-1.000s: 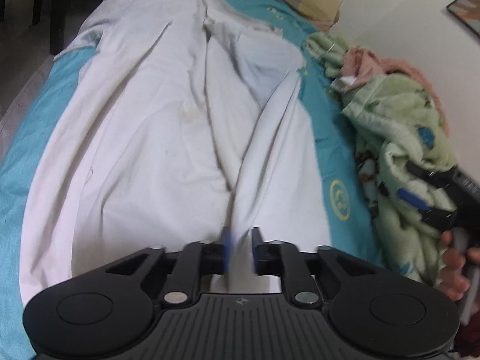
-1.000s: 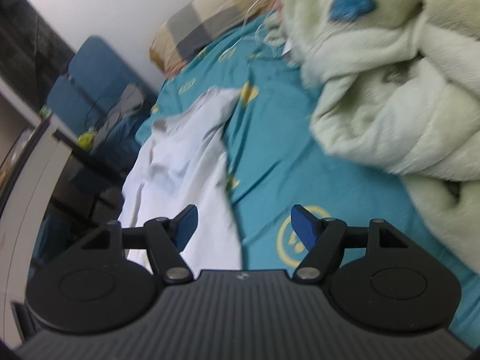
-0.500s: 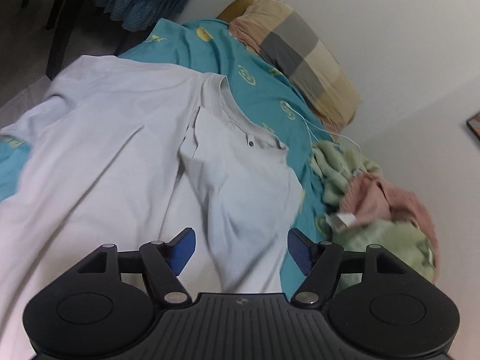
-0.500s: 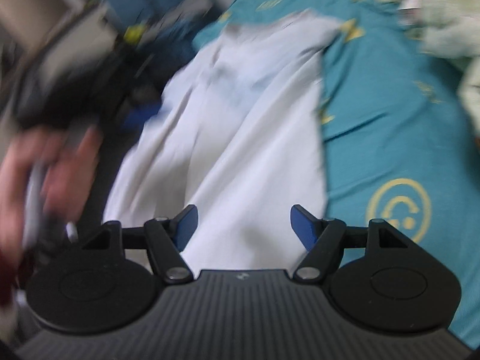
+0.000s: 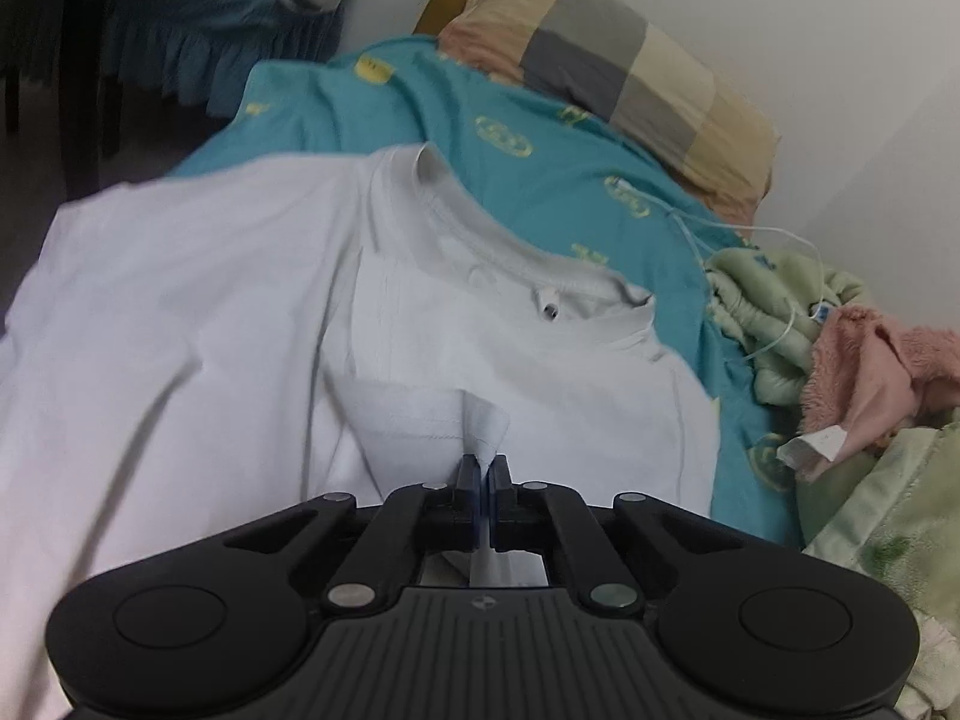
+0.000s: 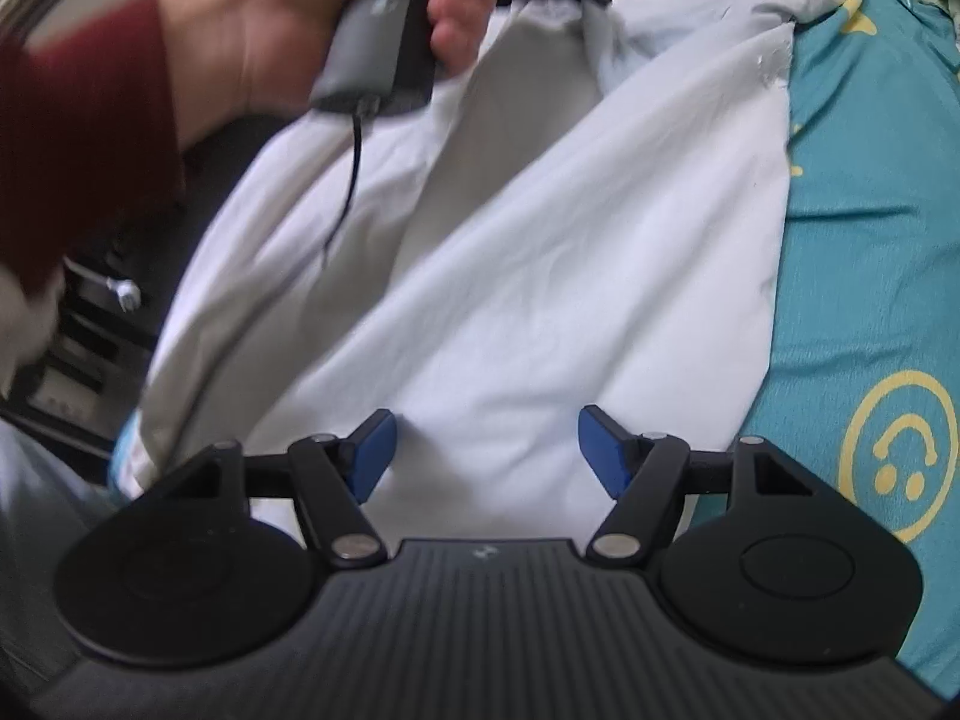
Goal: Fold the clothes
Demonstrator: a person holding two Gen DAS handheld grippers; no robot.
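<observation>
Two views, and each gives me something the other lacks. From my left wrist I see the left tongs (image 5: 483,468) pinched tight on a small peak of the white shirt (image 5: 228,324), a fold of cloth standing up between the blue pads; beyond it lie the shirt's collar (image 5: 480,240) with a small button, the checked pillow (image 5: 624,72) at the head of the bed, a thin white cable (image 5: 750,234) and a heap of green blanket (image 5: 888,540) with a pink cloth (image 5: 870,366) on it along the wall side. From my right wrist I see none of that heap clearly, but I do see my left hand (image 6: 288,42), red sleeve at the wrist, gripping the grey handle of the other tool over the far part of the shirt (image 6: 540,276). The right tongs (image 6: 487,453) stand wide, holding nothing, poised over the lower body of the shirt. The shirt lies spread on the teal bedsheet (image 6: 870,240) with yellow smiley prints, rumpled, one side panel turned inward over the chest, long soft creases running down its length, its right edge near the bare sheet.
</observation>
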